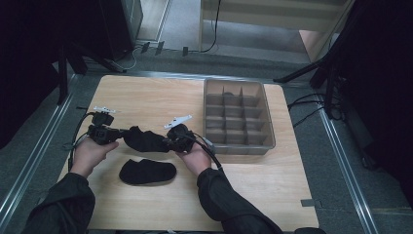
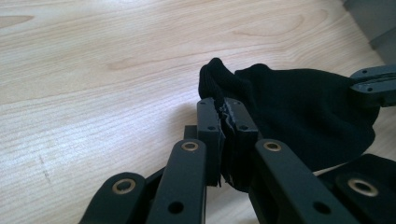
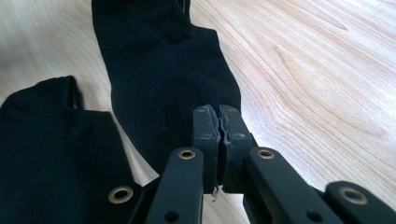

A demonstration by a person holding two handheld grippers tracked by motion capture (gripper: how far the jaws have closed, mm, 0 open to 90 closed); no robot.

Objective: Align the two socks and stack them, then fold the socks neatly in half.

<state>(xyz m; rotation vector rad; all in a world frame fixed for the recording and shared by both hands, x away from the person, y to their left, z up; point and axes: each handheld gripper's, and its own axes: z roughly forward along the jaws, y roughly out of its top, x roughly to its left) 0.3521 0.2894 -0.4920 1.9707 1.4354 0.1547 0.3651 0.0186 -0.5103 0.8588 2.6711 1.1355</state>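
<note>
Both grippers – left gripper (image 1: 116, 132) & right gripper (image 1: 168, 140) – are clamped on one black sock (image 1: 145, 140), lifted probably to stretch it flat. Second sock (image 1: 147, 171) lies near the table's (image 1: 146, 92) front edge, prob. for pairing.

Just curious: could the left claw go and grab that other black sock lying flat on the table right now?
Probably not yet: the left claw is shut on the held sock. The flat sock lies close below, nothing covering it.
</note>
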